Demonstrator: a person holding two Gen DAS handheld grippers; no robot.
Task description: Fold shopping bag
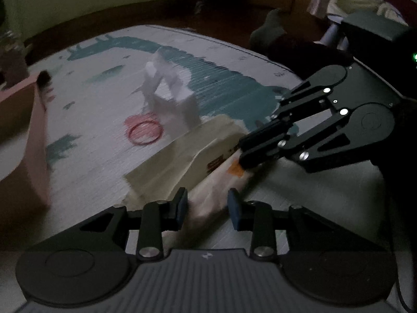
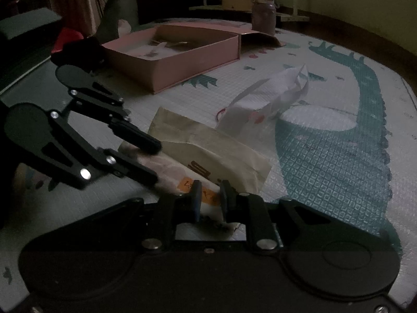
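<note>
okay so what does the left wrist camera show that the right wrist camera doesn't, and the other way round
Only the left wrist view shows the red ring lying whole on the mat beside the white handles.

Only the right wrist view shows the inside of the open pink box and the purple jar behind it.

Both show the cream shopping bag on the play mat, its orange label, the left gripper and the right gripper.
</note>
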